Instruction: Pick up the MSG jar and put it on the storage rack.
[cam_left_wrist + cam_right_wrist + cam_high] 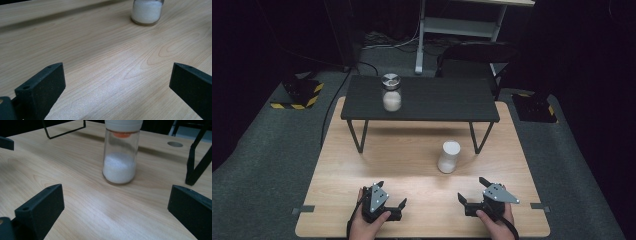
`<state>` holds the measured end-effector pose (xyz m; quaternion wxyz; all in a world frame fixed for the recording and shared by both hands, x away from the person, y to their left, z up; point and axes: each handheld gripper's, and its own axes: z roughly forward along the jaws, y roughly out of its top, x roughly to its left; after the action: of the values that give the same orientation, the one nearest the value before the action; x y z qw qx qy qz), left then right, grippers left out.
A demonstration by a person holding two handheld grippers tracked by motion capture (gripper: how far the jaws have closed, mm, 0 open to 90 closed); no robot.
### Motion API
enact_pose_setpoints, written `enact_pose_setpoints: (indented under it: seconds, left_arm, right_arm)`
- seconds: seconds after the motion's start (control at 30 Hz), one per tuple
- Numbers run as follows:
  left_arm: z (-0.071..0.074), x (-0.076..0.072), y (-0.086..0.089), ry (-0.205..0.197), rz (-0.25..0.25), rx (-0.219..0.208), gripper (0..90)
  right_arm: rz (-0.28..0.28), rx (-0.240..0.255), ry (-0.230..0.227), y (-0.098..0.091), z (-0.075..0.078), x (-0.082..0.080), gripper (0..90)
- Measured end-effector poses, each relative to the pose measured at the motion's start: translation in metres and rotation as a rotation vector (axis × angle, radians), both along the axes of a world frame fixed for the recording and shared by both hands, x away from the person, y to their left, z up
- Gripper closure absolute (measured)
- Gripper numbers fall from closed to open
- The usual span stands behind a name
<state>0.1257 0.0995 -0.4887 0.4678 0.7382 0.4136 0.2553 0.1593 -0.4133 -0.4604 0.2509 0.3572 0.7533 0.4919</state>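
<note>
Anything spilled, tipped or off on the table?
Nothing stands out. The white-capped jar stands upright on the wooden table, the metal-lidded jar upright on the black shelf. No spilled powder visible.

Dim surroundings, a soft overhead sheen on the wooden table (362,165), mild blur, close views grainy.

left gripper (391,196) and right gripper (471,190), jaws wide apart
</note>
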Motion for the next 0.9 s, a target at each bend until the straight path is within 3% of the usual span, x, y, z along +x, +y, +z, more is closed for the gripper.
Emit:
enact_pose_setpoints:
  seconds: [0.43,0.9]
  left_arm:
    - [0.001,0.000,-0.003,-0.001,-0.009,0.012,0.5]
    - [0.001,0.000,-0.002,0.003,-0.011,0.002,0.5]
  right_arm:
    - [-0.005,0.003,-0.026,0.019,0.011,0.014,0.2]
    - [-0.029,0.015,-0.041,0.034,0.018,0.039,0.2]
